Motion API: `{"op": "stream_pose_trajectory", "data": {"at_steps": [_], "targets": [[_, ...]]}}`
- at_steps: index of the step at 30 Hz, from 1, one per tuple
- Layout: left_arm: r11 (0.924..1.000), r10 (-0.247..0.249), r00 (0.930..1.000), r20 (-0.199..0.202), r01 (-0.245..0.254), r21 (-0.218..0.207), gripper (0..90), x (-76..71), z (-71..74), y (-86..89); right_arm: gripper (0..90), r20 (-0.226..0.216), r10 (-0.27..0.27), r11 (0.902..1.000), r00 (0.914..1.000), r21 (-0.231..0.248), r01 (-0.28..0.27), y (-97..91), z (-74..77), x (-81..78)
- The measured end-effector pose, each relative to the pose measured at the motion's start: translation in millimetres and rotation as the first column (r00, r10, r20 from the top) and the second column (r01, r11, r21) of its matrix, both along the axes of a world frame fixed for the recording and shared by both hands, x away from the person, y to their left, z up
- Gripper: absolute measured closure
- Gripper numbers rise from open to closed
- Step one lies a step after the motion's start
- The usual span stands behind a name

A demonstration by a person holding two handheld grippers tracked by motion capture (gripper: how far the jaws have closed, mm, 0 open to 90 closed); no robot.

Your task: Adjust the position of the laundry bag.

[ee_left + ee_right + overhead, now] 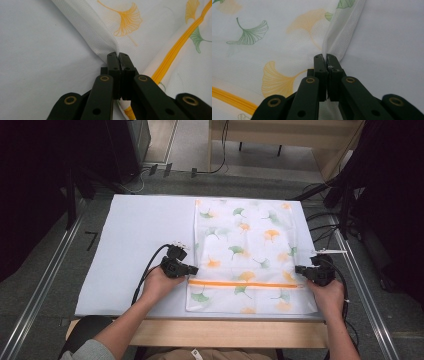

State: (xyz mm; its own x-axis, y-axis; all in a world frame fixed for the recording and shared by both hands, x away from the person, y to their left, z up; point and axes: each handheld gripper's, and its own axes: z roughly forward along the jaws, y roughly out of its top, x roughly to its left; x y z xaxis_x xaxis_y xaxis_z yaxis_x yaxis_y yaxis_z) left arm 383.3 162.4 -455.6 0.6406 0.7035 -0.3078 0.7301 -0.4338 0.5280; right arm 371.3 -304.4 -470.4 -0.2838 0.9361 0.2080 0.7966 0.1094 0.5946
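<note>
Left tool [193, 269]: jaws fully closed, pinching the left edge seam of the mesh bag [245, 245]; in the left gripper view [119, 55] a fold of white mesh rises from between the jaw tips.
Right tool [298, 269]: jaws fully closed, pinching the bag's right edge seam; in the right gripper view [327, 57] the seam stands up as a narrow ridge from the jaw tips.
Hands: left hand [159, 284] and right hand [328, 292] hold the tools at the near end of the bag, one on each side.
Mesh bag: white, printed with green and orange ginkgo leaves; lies flat on the right half of the desk, long side running away from the person.
Zipper [245, 284]: orange, crossing the bag near its closest end, just nearer than both tools.
Desk [140, 235]: pale grey-white sheet on top, wooden front edge toward the person.
</note>
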Motion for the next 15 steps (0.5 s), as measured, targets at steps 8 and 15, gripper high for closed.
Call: {"op": "stream_pose_trajectory", "data": {"at_steps": [8, 15], "targets": [[0.9997, 0.002, 0.9999, -0.011, -0.002, -0.023, 90.0, 2.6, 5.8, 6.6, 89.8, -0.002, 0.02, 0.9997, 0.9998, 0.012, -0.02, -0.1, 4.1, -0.1], [0.999, -0.005, 1.0, -0.002, 0.005, -0.043, 90.0, 3.0, 13.8, 15.2, 90.0, 0.0, 0.053, 0.9983, 0.9986, 0.022, -0.053, 4.2, 9.0, -0.9]]}}
